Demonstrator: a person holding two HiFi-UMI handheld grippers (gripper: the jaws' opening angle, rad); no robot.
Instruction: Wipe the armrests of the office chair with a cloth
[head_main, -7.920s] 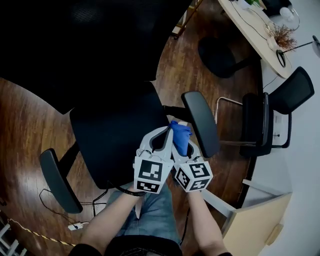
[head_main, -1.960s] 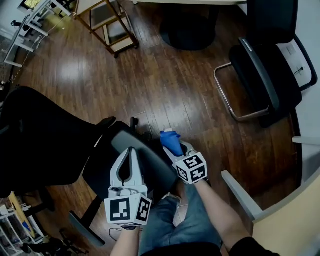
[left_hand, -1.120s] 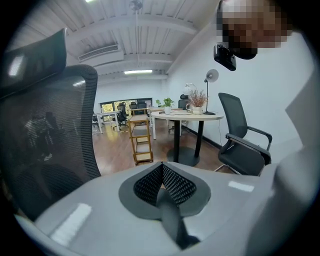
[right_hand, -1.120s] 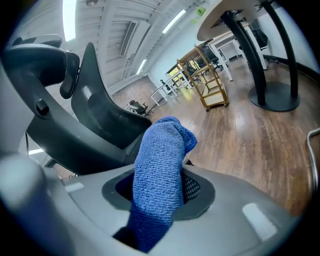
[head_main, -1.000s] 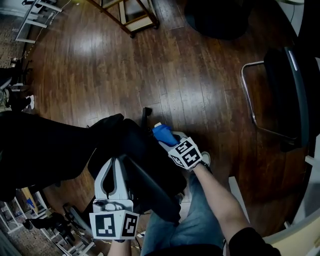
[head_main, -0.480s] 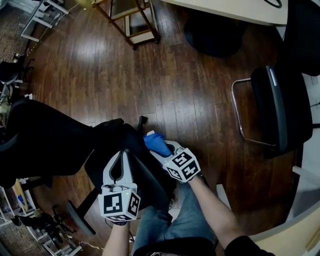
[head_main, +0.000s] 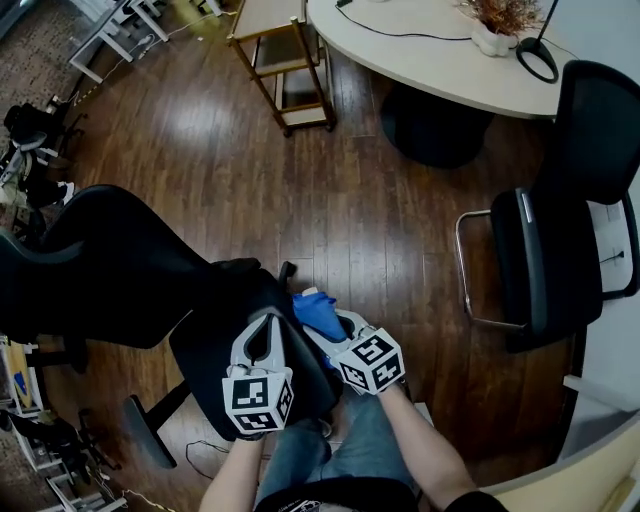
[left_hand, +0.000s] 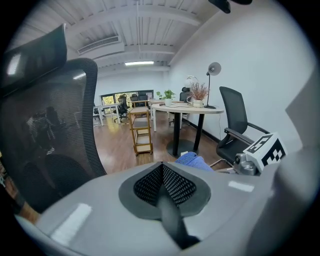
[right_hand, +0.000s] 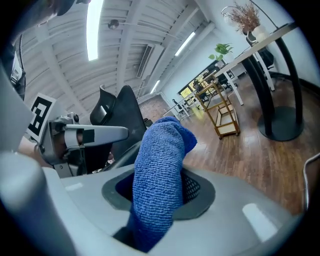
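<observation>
The black office chair (head_main: 110, 270) stands at the left of the head view, its mesh back (left_hand: 50, 145) filling the left gripper view's left side. One armrest (head_main: 143, 459) shows at the lower left. My right gripper (head_main: 324, 324) is shut on a folded blue cloth (head_main: 316, 310), which sticks out past the jaws (right_hand: 160, 165) at the seat's right edge. My left gripper (head_main: 266, 322) hovers over the seat (head_main: 215, 345), close beside the right one, its jaws shut with nothing between them. The second armrest is hidden under the grippers.
A second black chair (head_main: 550, 255) with a chrome frame stands at the right. A round white table (head_main: 430, 60) on a dark pedestal and a wooden cart (head_main: 285, 60) are at the far side. Dark wooden floor (head_main: 380, 220) lies between.
The chair has swung round since the cloth was at its armrest. In the last half second my left gripper moved closer to the right one; the cloth stays gripped.
</observation>
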